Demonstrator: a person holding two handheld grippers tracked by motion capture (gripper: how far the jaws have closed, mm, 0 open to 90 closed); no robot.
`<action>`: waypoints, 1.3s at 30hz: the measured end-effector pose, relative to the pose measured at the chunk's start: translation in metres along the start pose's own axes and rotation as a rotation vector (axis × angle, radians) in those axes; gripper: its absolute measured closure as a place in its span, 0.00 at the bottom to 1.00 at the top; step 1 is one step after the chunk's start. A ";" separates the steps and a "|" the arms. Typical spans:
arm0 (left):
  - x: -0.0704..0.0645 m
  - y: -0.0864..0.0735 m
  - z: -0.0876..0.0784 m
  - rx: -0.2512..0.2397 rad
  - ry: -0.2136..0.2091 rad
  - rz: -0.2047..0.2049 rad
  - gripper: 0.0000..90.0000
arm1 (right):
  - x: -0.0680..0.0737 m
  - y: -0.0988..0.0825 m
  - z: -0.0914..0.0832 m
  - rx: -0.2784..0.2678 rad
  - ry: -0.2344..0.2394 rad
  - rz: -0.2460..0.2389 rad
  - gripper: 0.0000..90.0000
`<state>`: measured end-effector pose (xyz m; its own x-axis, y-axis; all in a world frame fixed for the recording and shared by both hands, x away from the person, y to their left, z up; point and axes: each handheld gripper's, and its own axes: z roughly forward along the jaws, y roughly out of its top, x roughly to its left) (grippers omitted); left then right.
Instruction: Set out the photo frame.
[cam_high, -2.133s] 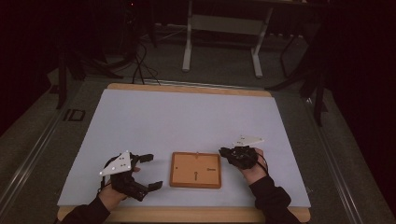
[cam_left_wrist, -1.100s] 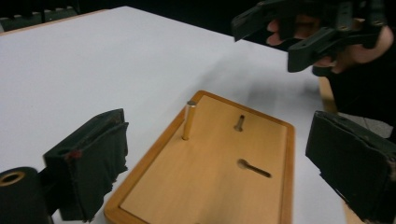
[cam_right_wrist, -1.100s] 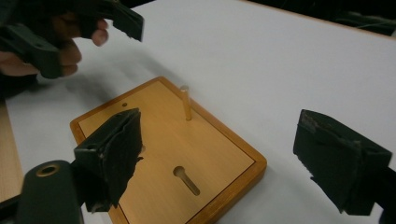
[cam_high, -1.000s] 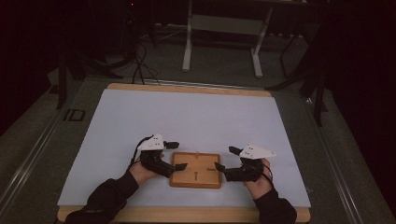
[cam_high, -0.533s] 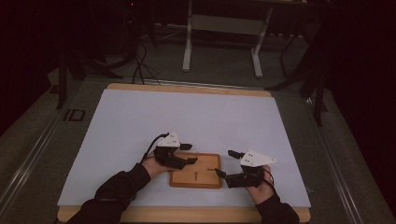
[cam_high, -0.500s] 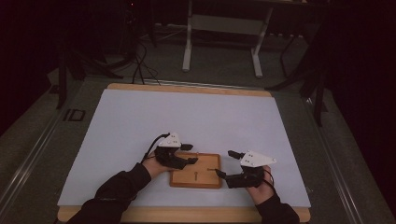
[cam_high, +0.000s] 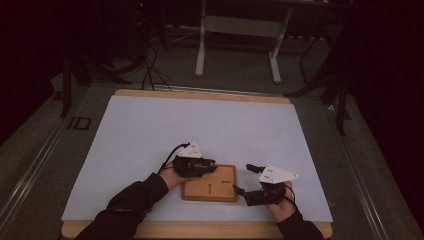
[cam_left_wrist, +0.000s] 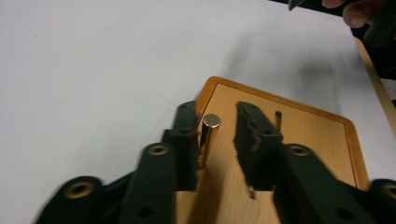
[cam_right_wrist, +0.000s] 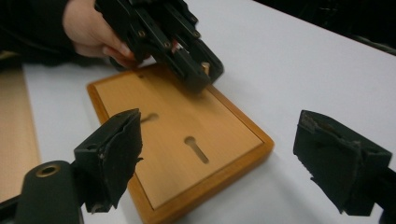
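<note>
A short brass-coloured metal peg (cam_left_wrist: 208, 138) stands upright on the near-left corner region of a flat wooden board with a raised darker rim (cam_high: 210, 184), and it sits between the jaws of the left gripper (cam_left_wrist: 215, 140). Those jaws have just been closing around it: the left-hand pad looks to touch the peg's side, while a gap shows between the peg and the other pad, so the grip does not yet look complete. The board carries two keyhole-shaped slots (cam_right_wrist: 196, 148) farther along its face, beyond the left gripper's tips.

To finish the pick well, the left gripper should probably centre on the peg so both pads meet it together; a one-sided push could tip it over. Gripping low on the shaft and squarely would keep it vertical for lifting.

The right gripper (cam_right_wrist: 224, 154) hovers beside the board's opposite edge with its jaws spread wide and nothing between them. It could steady the board's rim if the board slides. Everything rests on a white sheet over a wooden table (cam_high: 200, 95).
</note>
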<state>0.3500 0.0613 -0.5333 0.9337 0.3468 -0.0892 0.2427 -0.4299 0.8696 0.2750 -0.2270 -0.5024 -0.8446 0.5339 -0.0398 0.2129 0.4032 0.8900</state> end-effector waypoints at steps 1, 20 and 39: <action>0.000 0.000 0.000 -0.001 0.004 0.001 0.83 | 0.000 0.000 0.000 -0.001 -0.005 -0.008 0.17; 0.014 0.002 0.000 0.020 -0.055 -0.042 0.92 | 0.002 0.003 0.001 -0.002 0.055 0.043 0.12; 0.033 0.008 0.003 0.048 -0.143 -0.160 0.93 | 0.053 0.002 -0.011 0.103 -0.053 -0.413 0.34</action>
<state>0.3831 0.0669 -0.5307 0.9094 0.2935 -0.2946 0.3995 -0.4195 0.8151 0.2250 -0.2062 -0.4976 -0.8434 0.3482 -0.4092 -0.0880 0.6618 0.7445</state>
